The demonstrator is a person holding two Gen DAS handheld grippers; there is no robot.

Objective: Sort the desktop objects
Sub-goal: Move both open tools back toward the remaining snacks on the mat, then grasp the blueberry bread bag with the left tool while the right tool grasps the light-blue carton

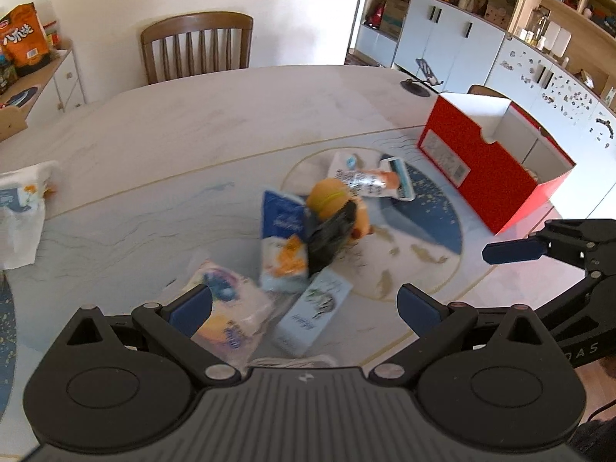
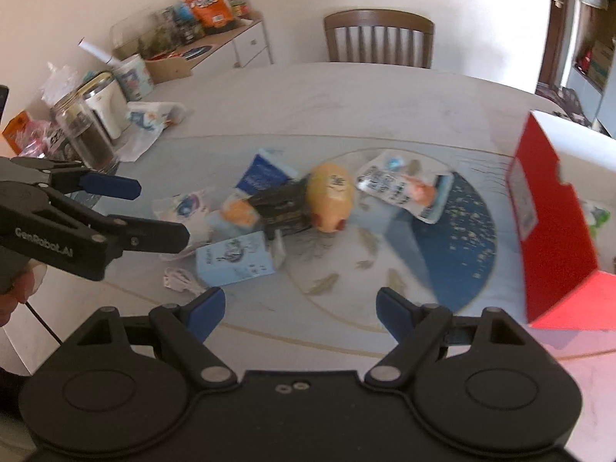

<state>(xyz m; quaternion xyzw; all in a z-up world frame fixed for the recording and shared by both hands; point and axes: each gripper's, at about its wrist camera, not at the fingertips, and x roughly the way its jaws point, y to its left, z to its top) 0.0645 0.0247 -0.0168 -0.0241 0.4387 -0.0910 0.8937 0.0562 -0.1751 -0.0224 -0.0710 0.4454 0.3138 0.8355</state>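
A pile of items lies on the table mat: an orange plush toy (image 1: 333,200) (image 2: 333,196), a black pouch (image 1: 327,235) (image 2: 283,208), a dark blue carton (image 1: 281,213) (image 2: 261,173), a light blue box (image 1: 312,313) (image 2: 233,260), a white sachet (image 1: 365,179) (image 2: 389,184) and a tissue pack (image 1: 227,308) (image 2: 184,208). A red box (image 1: 489,161) (image 2: 550,223) stands open at the right. My left gripper (image 1: 304,308) is open and empty above the near items. My right gripper (image 2: 300,312) is open and empty in front of the pile.
A wooden chair (image 1: 196,46) (image 2: 379,36) stands at the table's far side. A glass jar (image 2: 86,134), a white mug and a crumpled bag (image 2: 150,123) sit at the left. A side cabinet holds snack bags (image 2: 208,2).
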